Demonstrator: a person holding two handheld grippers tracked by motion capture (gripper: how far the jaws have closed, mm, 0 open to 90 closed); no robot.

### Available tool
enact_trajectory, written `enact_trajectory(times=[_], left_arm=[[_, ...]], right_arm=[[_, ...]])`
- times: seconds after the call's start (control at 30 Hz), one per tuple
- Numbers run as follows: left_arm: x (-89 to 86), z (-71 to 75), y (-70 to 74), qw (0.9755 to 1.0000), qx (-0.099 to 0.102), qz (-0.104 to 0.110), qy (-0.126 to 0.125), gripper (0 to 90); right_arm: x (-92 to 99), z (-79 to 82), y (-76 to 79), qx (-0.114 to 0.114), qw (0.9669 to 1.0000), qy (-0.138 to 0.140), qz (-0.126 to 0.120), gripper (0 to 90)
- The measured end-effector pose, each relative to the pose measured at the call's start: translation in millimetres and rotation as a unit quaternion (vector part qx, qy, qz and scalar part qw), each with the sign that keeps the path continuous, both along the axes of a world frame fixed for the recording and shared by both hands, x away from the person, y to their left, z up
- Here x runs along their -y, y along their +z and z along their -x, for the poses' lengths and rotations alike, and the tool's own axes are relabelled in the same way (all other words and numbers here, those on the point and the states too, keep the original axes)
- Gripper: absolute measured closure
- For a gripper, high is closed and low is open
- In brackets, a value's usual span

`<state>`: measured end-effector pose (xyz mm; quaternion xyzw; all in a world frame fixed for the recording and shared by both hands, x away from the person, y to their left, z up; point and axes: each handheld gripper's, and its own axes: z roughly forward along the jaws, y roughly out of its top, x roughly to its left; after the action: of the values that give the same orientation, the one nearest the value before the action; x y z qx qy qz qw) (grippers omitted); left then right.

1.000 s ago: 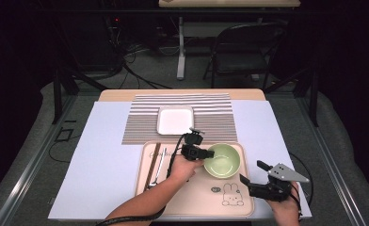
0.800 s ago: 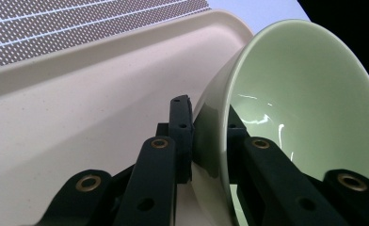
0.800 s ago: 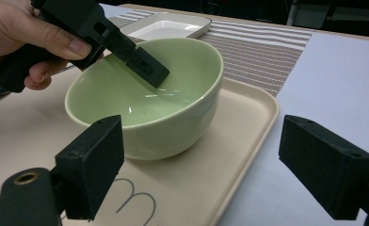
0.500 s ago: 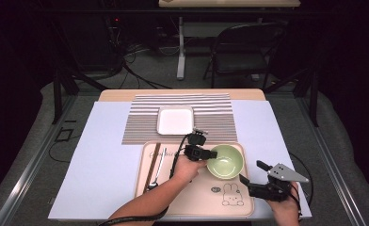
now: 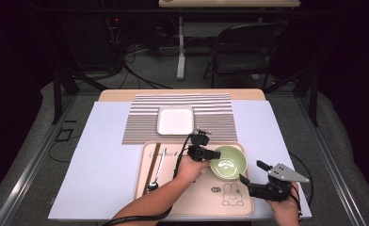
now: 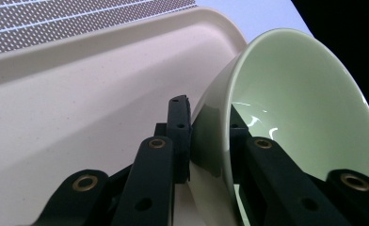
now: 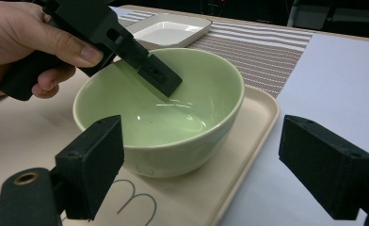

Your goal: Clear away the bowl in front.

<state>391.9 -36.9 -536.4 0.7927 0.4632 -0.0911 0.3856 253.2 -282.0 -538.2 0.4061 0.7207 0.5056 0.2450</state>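
Bowl shifted on beige tray

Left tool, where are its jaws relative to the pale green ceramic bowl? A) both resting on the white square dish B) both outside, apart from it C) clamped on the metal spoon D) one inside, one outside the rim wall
D: the left tool straddles the pale green ceramic bowl rim, one jaw either side of its wall.

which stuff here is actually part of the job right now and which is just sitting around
In the job:
- green bowl, its wall clamped by the left tool
- beige tray under it
- right tool, open, near the bowl

Lying about:
- white square dish
- striped mat
- spoon
- chopsticks
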Motion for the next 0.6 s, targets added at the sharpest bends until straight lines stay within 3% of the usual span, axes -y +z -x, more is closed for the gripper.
enact_trajectory(times=[0.6], left_arm=[[16.0, 2.6, -2.7, 0.9999, -0.003, 0.011, -0.005, 78.5]], right_arm=[[-0.2, -0.1, -0.1, 0.0, 1.0, 0.0, -0.001, 14.1]])
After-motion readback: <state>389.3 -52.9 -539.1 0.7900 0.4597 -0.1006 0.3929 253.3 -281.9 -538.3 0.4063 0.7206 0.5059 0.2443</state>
